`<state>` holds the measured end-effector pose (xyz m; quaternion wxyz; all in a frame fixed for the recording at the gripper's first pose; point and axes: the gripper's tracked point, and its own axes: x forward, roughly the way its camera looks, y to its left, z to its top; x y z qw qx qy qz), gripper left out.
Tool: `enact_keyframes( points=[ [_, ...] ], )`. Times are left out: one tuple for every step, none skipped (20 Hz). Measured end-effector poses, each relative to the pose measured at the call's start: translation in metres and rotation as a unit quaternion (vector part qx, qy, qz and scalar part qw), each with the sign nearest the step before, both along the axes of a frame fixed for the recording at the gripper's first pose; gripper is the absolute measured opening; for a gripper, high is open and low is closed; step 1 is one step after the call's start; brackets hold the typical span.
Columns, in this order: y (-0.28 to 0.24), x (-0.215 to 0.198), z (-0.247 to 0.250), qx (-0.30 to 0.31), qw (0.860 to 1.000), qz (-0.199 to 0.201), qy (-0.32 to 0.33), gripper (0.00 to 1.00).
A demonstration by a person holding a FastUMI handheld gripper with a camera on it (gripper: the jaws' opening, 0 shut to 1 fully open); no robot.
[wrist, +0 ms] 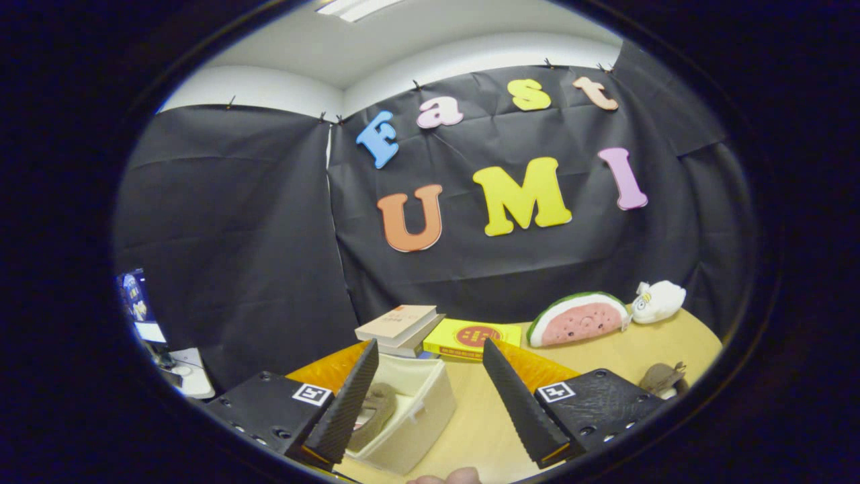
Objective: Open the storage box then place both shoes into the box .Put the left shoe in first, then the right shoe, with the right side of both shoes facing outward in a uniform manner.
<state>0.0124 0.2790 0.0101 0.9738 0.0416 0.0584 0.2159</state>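
Between the fingers, the gripper [430,396] stands wide apart, holding nothing. Just ahead, the open storage box [420,410] on the table [605,356] contains one shoe [376,407].

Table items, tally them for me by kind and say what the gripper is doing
Books: 3, two stacked, one yellow book
Plush toys: 3, watermelon, white plush, brown plush
Storage box: 1
Shoe in it: 1
Total: 8
Gripper: open, over the box.

A makeshift recording booth in an office-like room; black cloth [235,222] pinned across white walls, a ceiling light panel [353,7] at top, a monitor [138,306] at lower left.
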Motion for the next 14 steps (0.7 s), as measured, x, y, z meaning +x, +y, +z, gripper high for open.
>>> enact_keyframes(
  points=[
    [-0.016, -0.002, 0.002, -0.009, 1.000, 0.000, -0.012, 0.95],
    [-0.034, -0.001, 0.003, -0.019, 1.000, -0.007, -0.020, 0.95],
    [-0.053, -0.001, 0.000, -0.032, 0.999, -0.014, -0.022, 0.95],
    [-0.071, 0.000, -0.004, -0.041, 0.999, -0.019, -0.016, 0.95],
    [-0.089, -0.001, -0.009, -0.043, 0.999, -0.022, -0.006, 0.95],
    [-0.109, 0.001, -0.013, -0.042, 0.999, -0.026, 0.005, 0.95],
    [-0.134, 0.004, -0.015, -0.036, 0.999, -0.038, 0.012, 0.95],
    [-0.161, 0.009, -0.012, -0.021, 0.999, -0.047, 0.015, 0.95],
    [-0.186, 0.010, -0.011, -0.007, 0.998, -0.054, 0.019, 0.95],
    [-0.215, 0.015, -0.014, -0.001, 0.997, -0.070, 0.025, 0.95],
    [-0.247, 0.019, -0.017, -0.006, 0.996, -0.089, 0.029, 0.95],
    [-0.278, 0.021, -0.021, -0.018, 0.993, -0.111, 0.035, 0.95],
    [-0.308, 0.021, -0.024, -0.030, 0.991, -0.128, 0.038, 0.95],
    [-0.332, 0.019, -0.028, -0.044, 0.988, -0.143, 0.045, 0.95]
  ],
)
